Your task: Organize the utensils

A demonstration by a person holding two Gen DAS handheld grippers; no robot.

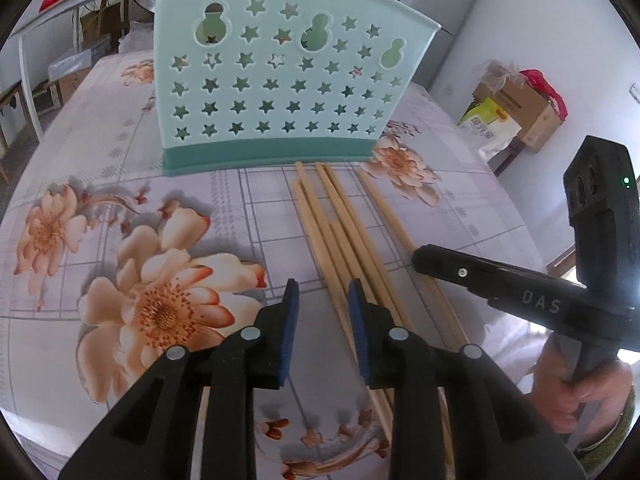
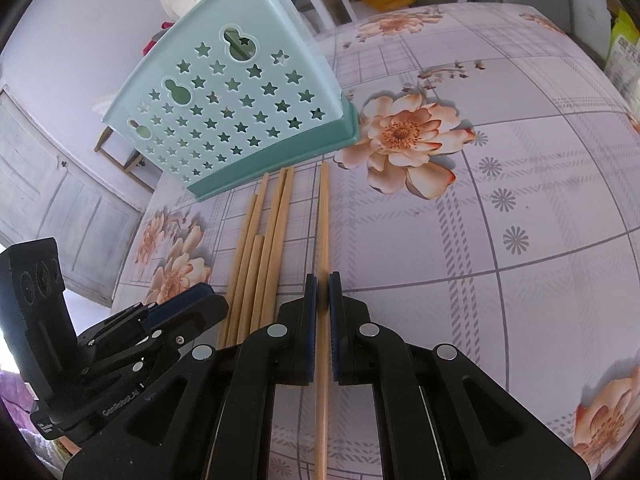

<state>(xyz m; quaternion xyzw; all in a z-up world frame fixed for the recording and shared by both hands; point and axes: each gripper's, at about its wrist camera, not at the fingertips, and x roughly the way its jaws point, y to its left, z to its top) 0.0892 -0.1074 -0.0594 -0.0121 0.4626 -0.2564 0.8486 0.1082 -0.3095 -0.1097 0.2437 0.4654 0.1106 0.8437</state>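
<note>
A mint-green utensil holder (image 1: 272,80) (image 2: 228,112) with star-shaped holes stands upright on the floral tablecloth. Several wooden chopsticks (image 1: 332,208) (image 2: 260,240) lie side by side in front of it. My left gripper (image 1: 324,292) hovers over their near ends, open, its blue pads apart; one stick runs under the gap near the right pad and neither pad presses on it. My right gripper (image 2: 323,280) is shut on a single chopstick (image 2: 324,216) lying apart to the right of the bundle. From the left wrist view its tip (image 1: 418,260) sits on that rightmost stick (image 1: 384,208). The left gripper (image 2: 200,296) shows at lower left.
A person's hand (image 1: 576,396) holds the right gripper's handle. Beyond the table's right edge are a cardboard box (image 1: 520,108) and a yellow-green bag (image 1: 488,128). A white bench (image 1: 28,60) stands at the left. A pale door (image 2: 52,200) is behind the holder.
</note>
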